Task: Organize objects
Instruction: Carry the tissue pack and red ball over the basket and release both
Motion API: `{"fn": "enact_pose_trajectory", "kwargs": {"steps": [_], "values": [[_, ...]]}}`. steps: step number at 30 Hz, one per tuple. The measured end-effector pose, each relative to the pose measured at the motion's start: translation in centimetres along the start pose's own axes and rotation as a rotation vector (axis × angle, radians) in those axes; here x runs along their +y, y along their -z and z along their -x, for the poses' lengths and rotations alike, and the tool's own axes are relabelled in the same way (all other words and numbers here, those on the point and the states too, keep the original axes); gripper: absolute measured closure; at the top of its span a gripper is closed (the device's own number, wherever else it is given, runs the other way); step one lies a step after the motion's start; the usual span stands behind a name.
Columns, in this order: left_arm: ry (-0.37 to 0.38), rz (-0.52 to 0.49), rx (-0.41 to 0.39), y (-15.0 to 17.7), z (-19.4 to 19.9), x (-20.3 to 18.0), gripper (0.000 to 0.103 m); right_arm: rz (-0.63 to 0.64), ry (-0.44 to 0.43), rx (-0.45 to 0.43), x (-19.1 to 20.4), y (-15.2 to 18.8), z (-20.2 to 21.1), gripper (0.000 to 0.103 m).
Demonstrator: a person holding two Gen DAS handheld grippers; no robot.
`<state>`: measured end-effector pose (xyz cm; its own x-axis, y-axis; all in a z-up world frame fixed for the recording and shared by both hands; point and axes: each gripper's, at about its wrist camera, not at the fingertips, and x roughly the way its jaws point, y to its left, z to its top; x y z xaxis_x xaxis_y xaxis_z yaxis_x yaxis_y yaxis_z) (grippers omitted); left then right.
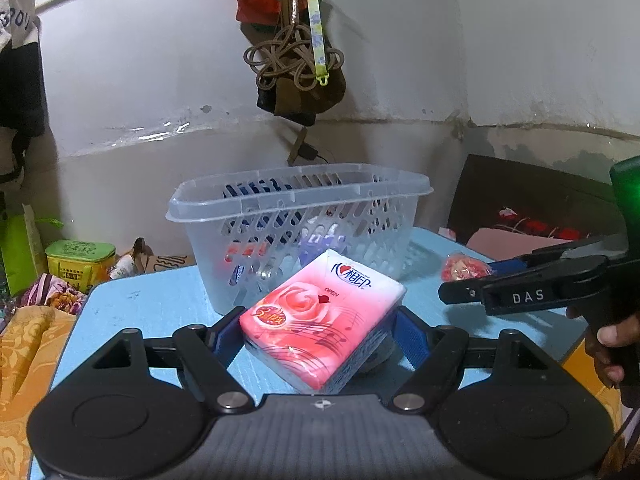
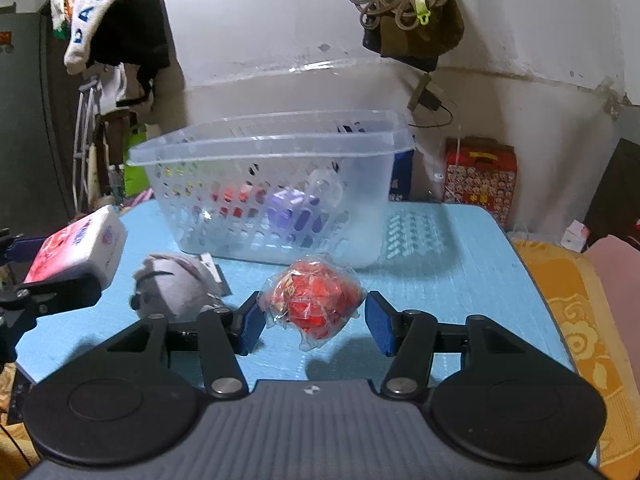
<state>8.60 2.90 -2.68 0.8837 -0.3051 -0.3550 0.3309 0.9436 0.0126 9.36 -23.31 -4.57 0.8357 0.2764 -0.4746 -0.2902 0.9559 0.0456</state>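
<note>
My left gripper (image 1: 316,330) is shut on a pink tissue pack (image 1: 320,320) and holds it above the blue table, in front of the clear plastic basket (image 1: 296,204). The pack also shows at the left of the right wrist view (image 2: 76,252). My right gripper (image 2: 314,322) is open, its blue pads (image 2: 252,326) on either side of a red item in clear wrap (image 2: 314,304) that lies on the table; it is seen in the left view too (image 1: 464,266). The basket (image 2: 264,148) holds several small items, among them a purple cube (image 2: 290,210).
A grey plush toy (image 2: 176,286) lies on the blue table (image 2: 460,280) left of the red item, under the left gripper. Orange cloth (image 2: 580,340) borders the table on the right. Bags hang on the wall (image 1: 296,60) behind. A red box (image 2: 480,176) stands at back right.
</note>
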Motion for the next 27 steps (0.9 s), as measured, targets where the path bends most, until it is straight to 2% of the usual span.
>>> {"fn": "enact_pose_trajectory", "kwargs": {"steps": [5,14,27], "values": [[-0.015,0.023,-0.041,-0.6,0.8,0.6,0.023,-0.006,-0.052,-0.038,0.4,-0.5,0.9,0.045],[-0.029,0.055,-0.053,-1.1,1.0,1.6,0.023,-0.002,-0.114,-0.043,1.0,-1.0,1.2,0.045],[-0.028,0.112,-0.069,-3.3,1.0,2.5,0.023,-0.019,-0.121,-0.102,0.8,-2.7,3.0,0.045]]}}
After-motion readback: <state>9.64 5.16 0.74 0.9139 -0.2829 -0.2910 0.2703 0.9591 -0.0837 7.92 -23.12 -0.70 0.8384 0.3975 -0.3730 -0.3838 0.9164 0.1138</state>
